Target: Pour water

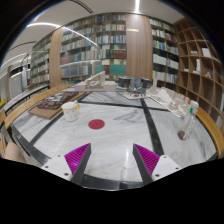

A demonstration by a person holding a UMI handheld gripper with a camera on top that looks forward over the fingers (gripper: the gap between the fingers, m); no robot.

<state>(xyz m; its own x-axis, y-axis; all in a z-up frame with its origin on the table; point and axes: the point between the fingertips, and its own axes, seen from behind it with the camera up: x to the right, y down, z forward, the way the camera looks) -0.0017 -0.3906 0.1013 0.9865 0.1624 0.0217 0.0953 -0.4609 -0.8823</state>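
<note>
Bookshelves [100,45] behind table [120,135]; hand-held gripper [113,157] open, empty.

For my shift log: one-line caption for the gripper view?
Open gripper hovers above marble table, red dot ahead, white cup beyond, bookshelves behind.

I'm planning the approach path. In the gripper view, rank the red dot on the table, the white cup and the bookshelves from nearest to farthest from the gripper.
From the open gripper:
1. Red dot: on the table just ahead of the fingers, slightly left.
2. White cup: farther along the table, left of the dot.
3. Bookshelves: against the back wall, beyond the table.
</note>
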